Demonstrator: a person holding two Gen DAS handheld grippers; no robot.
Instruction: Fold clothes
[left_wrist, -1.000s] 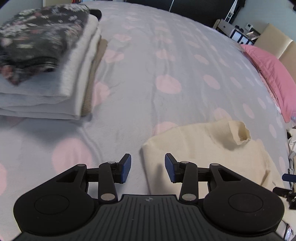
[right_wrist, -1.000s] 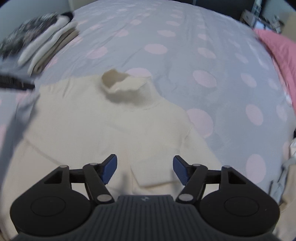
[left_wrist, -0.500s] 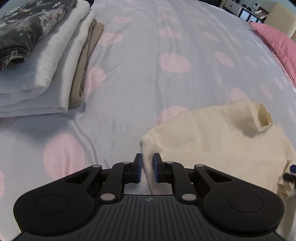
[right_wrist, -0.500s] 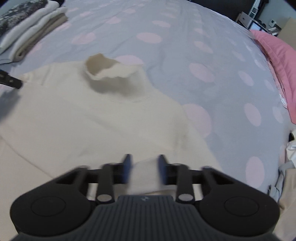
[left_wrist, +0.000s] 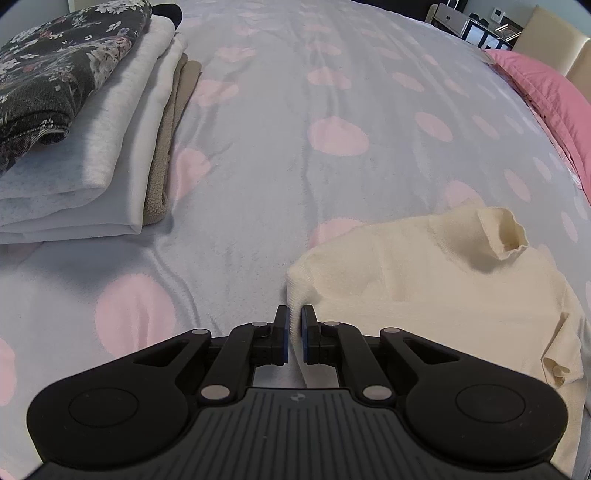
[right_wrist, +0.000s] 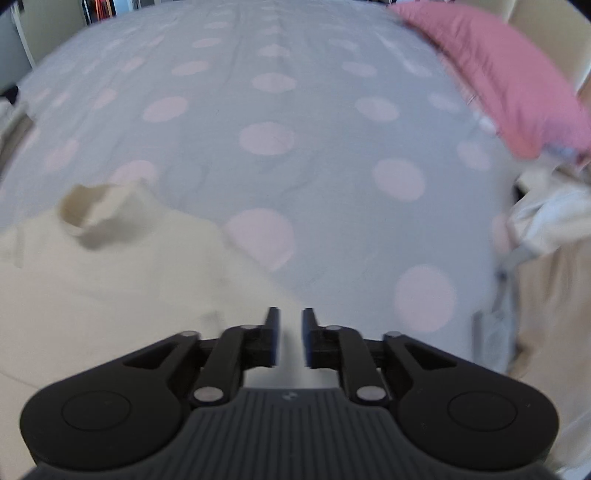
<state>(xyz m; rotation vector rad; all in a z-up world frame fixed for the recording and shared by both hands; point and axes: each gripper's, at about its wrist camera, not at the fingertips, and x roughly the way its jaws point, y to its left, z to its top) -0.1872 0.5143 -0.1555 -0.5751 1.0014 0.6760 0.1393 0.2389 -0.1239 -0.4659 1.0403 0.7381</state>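
A cream turtleneck sweater lies spread flat on a bed covered in a grey sheet with pink dots, its rolled collar standing open toward the pillow end. The left tool is clamped on the sweater's near left edge, with a thin fold of the knit pinched between its blue pads. The right tool sits at the sweater's opposite edge; its jaws are opening, a strip of cream fabric lies in the narrow gap between them, and the blur leaves it unclear whether the pads press on it. A stack of folded clothes, topped by a dark floral piece, rests on the bed well apart to the left, and a pink pillow lies along the right side
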